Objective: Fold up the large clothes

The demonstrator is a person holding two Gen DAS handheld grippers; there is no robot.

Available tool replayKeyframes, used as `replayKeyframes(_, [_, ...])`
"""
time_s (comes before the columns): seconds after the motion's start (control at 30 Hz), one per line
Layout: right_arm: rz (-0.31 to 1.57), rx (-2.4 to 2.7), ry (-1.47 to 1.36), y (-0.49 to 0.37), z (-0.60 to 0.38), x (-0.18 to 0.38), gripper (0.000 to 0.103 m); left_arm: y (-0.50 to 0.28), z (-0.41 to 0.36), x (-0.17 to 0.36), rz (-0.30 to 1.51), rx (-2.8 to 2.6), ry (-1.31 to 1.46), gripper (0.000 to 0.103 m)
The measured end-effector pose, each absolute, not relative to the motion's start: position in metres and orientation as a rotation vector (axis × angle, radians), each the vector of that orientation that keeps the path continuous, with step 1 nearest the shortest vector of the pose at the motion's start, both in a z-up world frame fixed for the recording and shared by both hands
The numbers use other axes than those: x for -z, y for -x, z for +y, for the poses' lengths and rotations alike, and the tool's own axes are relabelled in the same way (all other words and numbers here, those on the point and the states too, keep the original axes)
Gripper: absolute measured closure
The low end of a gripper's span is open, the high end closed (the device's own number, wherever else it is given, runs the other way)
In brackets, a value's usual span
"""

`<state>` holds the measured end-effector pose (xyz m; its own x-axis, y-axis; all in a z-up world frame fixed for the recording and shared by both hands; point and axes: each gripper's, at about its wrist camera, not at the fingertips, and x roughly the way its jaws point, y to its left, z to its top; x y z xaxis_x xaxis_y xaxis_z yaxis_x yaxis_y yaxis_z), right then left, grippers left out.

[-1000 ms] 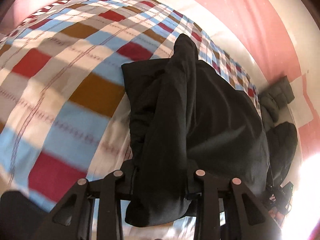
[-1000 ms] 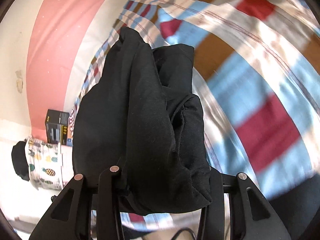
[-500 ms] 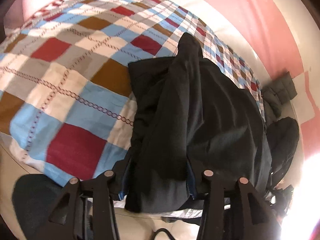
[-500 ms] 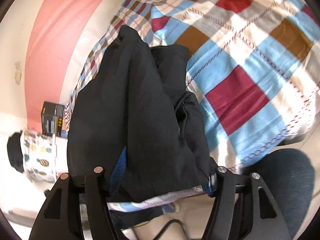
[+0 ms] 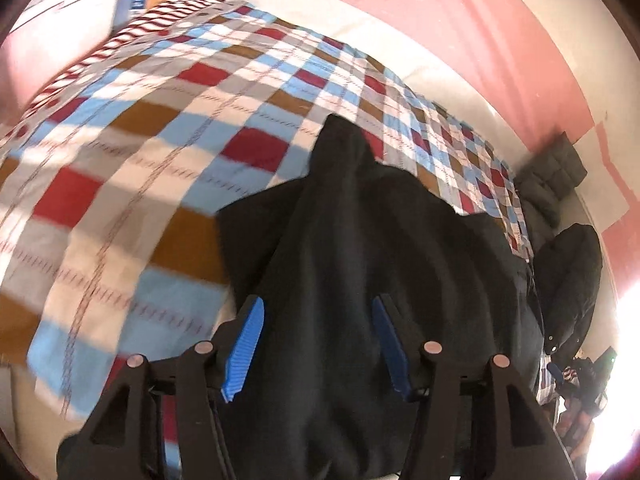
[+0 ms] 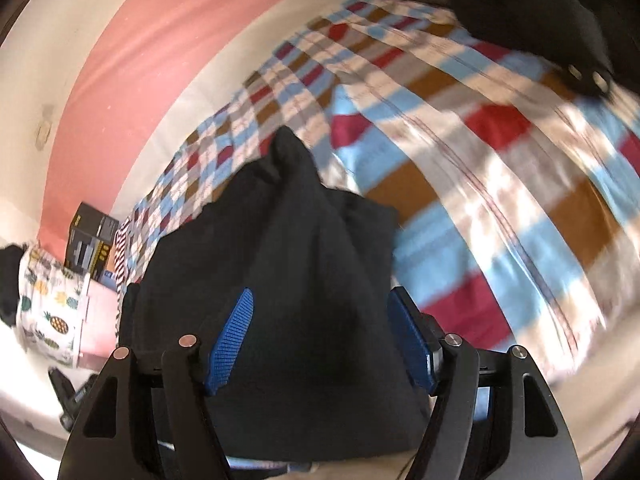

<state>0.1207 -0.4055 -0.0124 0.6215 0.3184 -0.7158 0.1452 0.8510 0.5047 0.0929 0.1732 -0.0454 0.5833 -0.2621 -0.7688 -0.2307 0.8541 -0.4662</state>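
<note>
We see no container holding anything. The black garment [image 5: 360, 280] lies bunched on the bed's checked cover [image 5: 140, 160] near its edge, its long axis running away from us to a narrow peak. Half a second ago both grippers were clenched on its near hem; now the left gripper [image 5: 316, 344] and right gripper [image 6: 320, 340] are spread wide, released, blue pads [image 5: 244, 344] bare beside the cloth.
</note>
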Motion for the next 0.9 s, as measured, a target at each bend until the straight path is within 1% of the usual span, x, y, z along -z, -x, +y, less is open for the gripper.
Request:
replayKeyframes(0.1, [0.917,-0.125,-0.524,-0.154,-0.398,0.015,0.033,-0.131,0.172,0.046,0.962,0.026,0.55,0.035])
replayKeyframes(0.3, [0.962,-0.128,-0.481,-0.224,-0.396,0.027,0.033,-0.203,0.176,0.063,1.017,0.024,0.547,0.035])
replayKeyframes(0.43, [1.012,-0.131,-0.481,-0.263,-0.393,0.039,0.033,-0.233,0.177,0.079,1.057,0.027,0.585,0.035])
replayKeyframes(0.47, [1.029,-0.149,-0.493,-0.271,-0.392,0.042,0.033,-0.238,0.175,0.081,1.061,0.039,0.592,0.037])
replayKeyframes(0.5, [1.038,-0.164,-0.503,-0.275,-0.39,0.043,0.035,-0.242,0.172,0.082,1.058,0.05,0.595,0.04])
replayKeyframes(0.53, [1.039,-0.178,-0.503,-0.278,-0.387,0.044,0.063,-0.243,0.17,0.081,1.046,0.047,0.585,0.046])
replayKeyframes(0.57, [1.039,-0.165,-0.478,-0.279,-0.383,0.042,0.078,-0.244,0.167,0.078,1.029,0.038,0.565,0.062])
replayKeyframes(0.6, [1.04,-0.138,-0.431,-0.278,-0.378,0.039,0.083,-0.244,0.166,0.074,1.011,0.029,0.544,0.072])
replayKeyframes(0.63, [1.017,-0.146,-0.419,-0.277,-0.376,0.034,0.086,-0.242,0.166,0.069,0.987,0.024,0.533,0.075])
replayKeyframes(0.67, [0.98,-0.145,-0.416,-0.274,-0.377,0.027,0.086,-0.241,0.167,0.063,0.953,0.018,0.525,0.077])
replayKeyframes(0.77, [0.917,-0.138,-0.465,-0.275,-0.388,0.018,0.087,-0.243,0.171,0.053,0.867,0.036,0.515,0.078])
replayKeyframes(0.83, [0.925,-0.09,-0.435,-0.282,-0.385,0.027,0.088,-0.253,0.168,0.062,0.871,0.018,0.481,0.078])
replayKeyframes(0.9, [0.974,-0.055,-0.4,-0.292,-0.377,0.05,0.088,-0.263,0.164,0.082,0.905,-0.004,0.468,0.077])
